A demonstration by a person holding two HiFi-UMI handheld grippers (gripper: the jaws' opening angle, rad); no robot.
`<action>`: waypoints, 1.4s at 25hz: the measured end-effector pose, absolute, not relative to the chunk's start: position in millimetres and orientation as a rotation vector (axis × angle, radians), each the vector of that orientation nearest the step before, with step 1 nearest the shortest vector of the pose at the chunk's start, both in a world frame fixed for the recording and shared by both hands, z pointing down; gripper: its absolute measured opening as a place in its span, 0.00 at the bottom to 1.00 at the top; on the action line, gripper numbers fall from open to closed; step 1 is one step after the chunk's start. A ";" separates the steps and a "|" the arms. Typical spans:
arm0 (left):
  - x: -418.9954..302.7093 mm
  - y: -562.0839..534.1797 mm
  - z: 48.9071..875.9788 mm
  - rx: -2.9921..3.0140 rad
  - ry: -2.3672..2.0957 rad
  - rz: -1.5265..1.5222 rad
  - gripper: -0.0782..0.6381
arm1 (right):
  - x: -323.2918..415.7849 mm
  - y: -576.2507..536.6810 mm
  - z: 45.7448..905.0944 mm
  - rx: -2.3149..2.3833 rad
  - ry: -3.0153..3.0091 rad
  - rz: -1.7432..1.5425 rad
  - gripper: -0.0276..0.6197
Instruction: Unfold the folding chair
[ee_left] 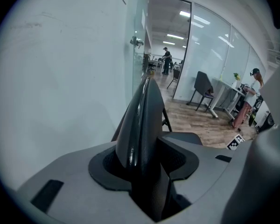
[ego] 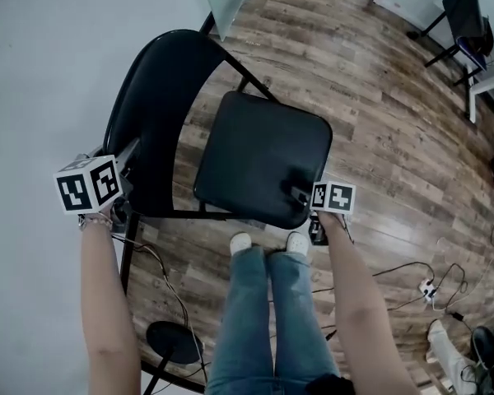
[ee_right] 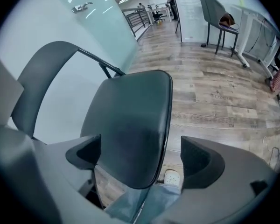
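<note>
**Black folding chair (ego: 263, 159) stands open at centre frame on wood-plank floor (ego: 379, 97)**
Left gripper (ee_left: 144, 164) jaws are clamped on the curved backrest (ego: 148, 113) edge; right gripper (ee_right: 142, 157) jaws stand apart at the padded seat's (ee_right: 130, 129) near edge.

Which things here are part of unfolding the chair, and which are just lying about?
Part of the job: folding chair; left gripper, clamped on its backrest; right gripper, open at the near edge of the seat.
Just lying about: floor cables; power strip; round black base; second chair in the background.
</note>
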State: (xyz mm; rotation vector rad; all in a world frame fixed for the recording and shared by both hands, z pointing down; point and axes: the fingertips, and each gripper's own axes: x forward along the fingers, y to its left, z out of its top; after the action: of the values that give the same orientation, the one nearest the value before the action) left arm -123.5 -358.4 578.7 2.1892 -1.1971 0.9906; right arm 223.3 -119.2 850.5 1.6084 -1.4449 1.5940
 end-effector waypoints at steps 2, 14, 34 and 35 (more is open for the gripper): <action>-124.1 -357.1 578.2 2.192 -1.197 0.992 0.36 | 220.2 -117.0 832.6 1.615 -1.447 1.580 0.85; -119.5 -361.6 575.3 2.190 -1.208 0.988 0.36 | 192.6 -116.7 722.9 1.667 -1.460 1.598 0.85; -107.2 -329.8 456.8 2.215 -1.399 0.794 0.74 | 196.5 -139.6 554.5 1.611 -1.732 1.273 0.84; -103.7 -323.5 451.9 2.218 -1.403 0.779 0.74 | 196.6 -139.3 551.4 1.599 -1.743 1.267 0.84</action>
State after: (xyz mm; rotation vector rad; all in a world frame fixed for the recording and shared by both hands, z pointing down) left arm -103.7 -323.5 451.9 2.2175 -1.4034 0.7795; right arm 196.6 -139.3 551.4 1.5995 -1.7426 1.2667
